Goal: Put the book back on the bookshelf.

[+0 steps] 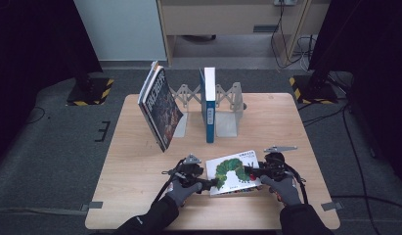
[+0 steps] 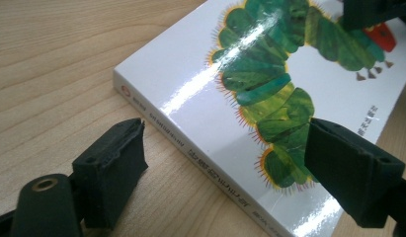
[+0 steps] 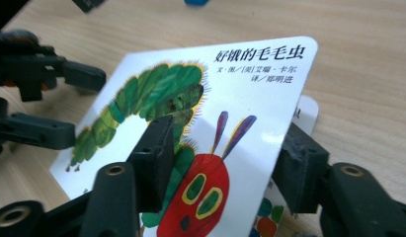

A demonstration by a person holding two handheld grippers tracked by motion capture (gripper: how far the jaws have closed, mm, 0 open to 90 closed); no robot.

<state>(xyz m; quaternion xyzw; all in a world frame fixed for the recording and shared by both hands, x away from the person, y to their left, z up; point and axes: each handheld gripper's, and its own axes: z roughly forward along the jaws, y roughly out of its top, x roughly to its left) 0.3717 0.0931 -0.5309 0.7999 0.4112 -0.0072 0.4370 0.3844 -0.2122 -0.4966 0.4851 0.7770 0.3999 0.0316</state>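
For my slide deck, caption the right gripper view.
Right gripper lifts the front cover of the caterpillar picture book, one jaw above and one beneath, on the wooden table.

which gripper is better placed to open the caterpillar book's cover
Right. The right gripper already has the front cover between its jaws, raised off the page beneath. The left gripper is open, straddling the spine edge of the book.

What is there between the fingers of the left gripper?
In the left gripper view, the spine edge of the caterpillar book lies between the open fingers of the left gripper. The book lies on the wooden table.
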